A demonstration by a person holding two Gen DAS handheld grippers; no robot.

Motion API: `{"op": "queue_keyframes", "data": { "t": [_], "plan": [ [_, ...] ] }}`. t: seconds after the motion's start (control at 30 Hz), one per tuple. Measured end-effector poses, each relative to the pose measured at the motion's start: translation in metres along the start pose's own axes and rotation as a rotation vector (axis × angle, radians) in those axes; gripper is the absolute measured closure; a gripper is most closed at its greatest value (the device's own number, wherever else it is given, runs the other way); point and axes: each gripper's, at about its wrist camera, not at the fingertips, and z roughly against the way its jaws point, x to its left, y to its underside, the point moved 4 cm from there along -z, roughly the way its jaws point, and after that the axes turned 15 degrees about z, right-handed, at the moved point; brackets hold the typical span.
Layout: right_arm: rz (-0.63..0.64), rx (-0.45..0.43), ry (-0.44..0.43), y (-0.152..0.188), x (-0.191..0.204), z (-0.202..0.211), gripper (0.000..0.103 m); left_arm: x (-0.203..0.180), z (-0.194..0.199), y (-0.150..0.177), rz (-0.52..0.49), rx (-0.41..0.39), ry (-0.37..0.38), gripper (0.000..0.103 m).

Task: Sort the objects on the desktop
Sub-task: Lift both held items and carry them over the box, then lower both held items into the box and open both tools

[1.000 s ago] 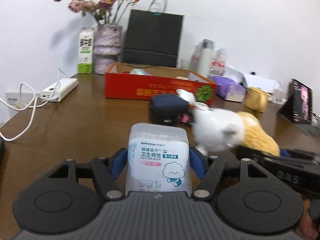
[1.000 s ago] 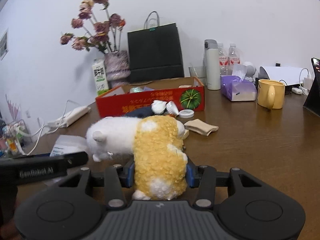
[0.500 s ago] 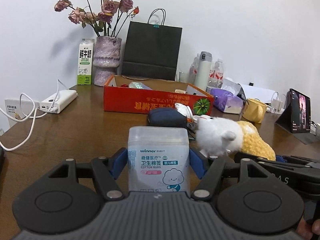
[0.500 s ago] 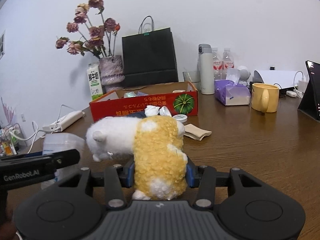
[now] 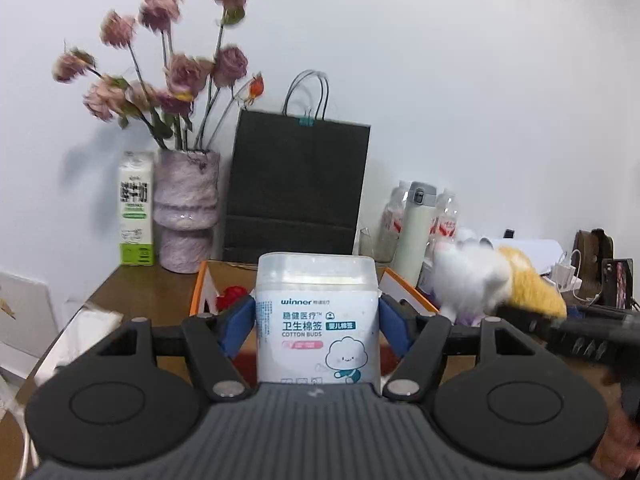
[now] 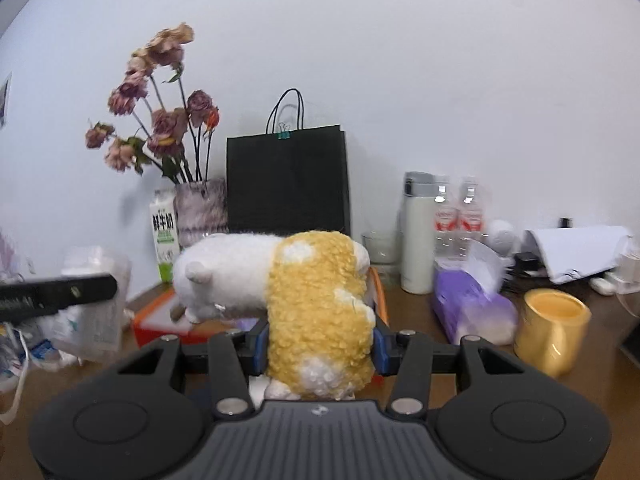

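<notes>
My left gripper [image 5: 317, 322] is shut on a clear plastic box of cotton buds [image 5: 317, 320] and holds it up in front of the open orange-red cardboard box [image 5: 202, 284]. My right gripper [image 6: 316, 338] is shut on a white and yellow plush toy [image 6: 312, 304], held up above the same cardboard box [image 6: 160, 320]. In the left wrist view the plush toy [image 5: 492, 280] and right gripper show at the right. In the right wrist view the cotton bud box [image 6: 96, 292] and left gripper show blurred at the left.
Behind the box stand a vase of dried roses [image 5: 186, 208], a milk carton [image 5: 136, 208], a black paper bag [image 5: 296, 188], a white flask [image 6: 416, 232] and water bottles [image 6: 456, 216]. A purple tissue pack [image 6: 472, 304] and yellow mug [image 6: 552, 328] sit at the right.
Both grippers have risen from table level and moved forward toward the cardboard box, each still holding its object. The box now lies just below and behind the held objects.
</notes>
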Motion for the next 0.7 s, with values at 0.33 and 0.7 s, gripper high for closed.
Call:
{"op": "queue_keyframes", "data": {
  "t": [0.33, 0.7],
  "plan": [
    [-0.056, 0.513, -0.186, -0.043, -0.032, -0.209, 0.056, 0.045, -0.194, -0.021, 0.007, 0.495, -0.162, 0.035],
    [0.023, 0.93, -0.153, 0.005, 0.012, -0.311, 0.031, 0.049, -0.251, 0.013, -0.052, 0.735, -0.287, 0.025]
  ]
}}
